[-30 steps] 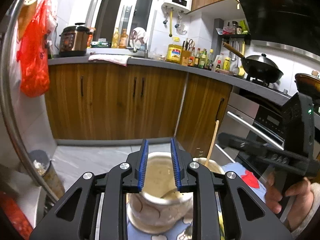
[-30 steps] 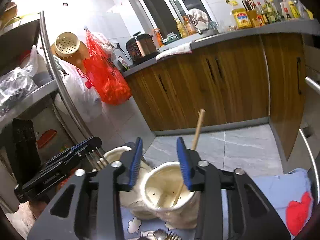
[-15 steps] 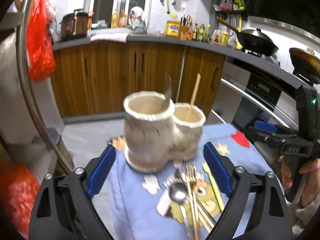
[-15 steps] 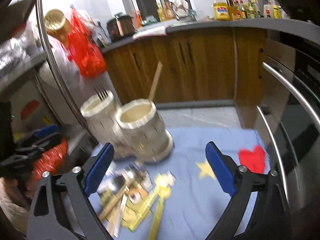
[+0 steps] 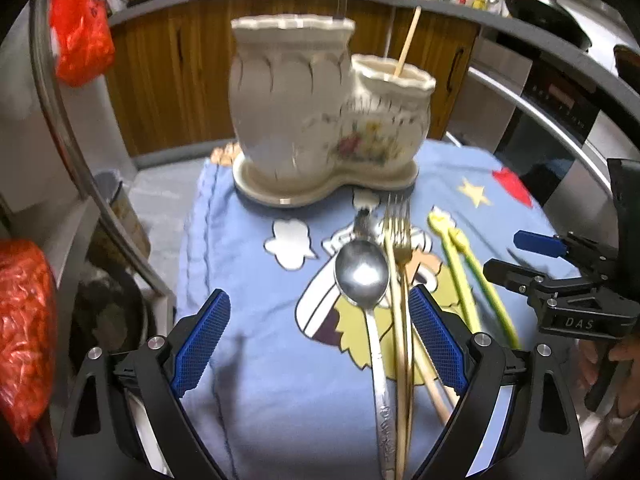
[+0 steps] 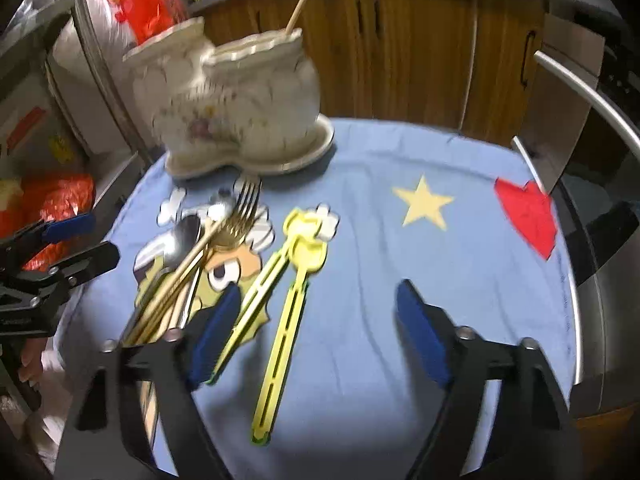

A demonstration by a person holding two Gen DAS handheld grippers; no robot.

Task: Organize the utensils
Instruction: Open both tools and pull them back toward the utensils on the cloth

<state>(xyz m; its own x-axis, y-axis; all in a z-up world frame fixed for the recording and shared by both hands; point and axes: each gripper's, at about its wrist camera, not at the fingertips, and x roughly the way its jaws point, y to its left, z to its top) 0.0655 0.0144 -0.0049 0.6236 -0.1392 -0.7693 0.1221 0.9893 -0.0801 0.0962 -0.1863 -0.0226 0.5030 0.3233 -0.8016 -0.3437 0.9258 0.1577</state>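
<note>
The spoon [image 5: 362, 276] and gold fork [image 5: 397, 236] lie side by side on the blue cloth [image 5: 248, 280], heads toward the twin-pot holder [image 5: 320, 120], handles running back toward the left gripper [image 5: 318, 344]. Two yellow sticks [image 6: 288, 276] lie just beside them, angled alike. Left gripper and right gripper [image 6: 320, 334] both gape wide, empty, above the cloth.

left gripper [image 5: 318, 344] – jaws now wide | right gripper [image 6: 316, 330] – same | both backed off holder [image 5: 320, 120]
</note>
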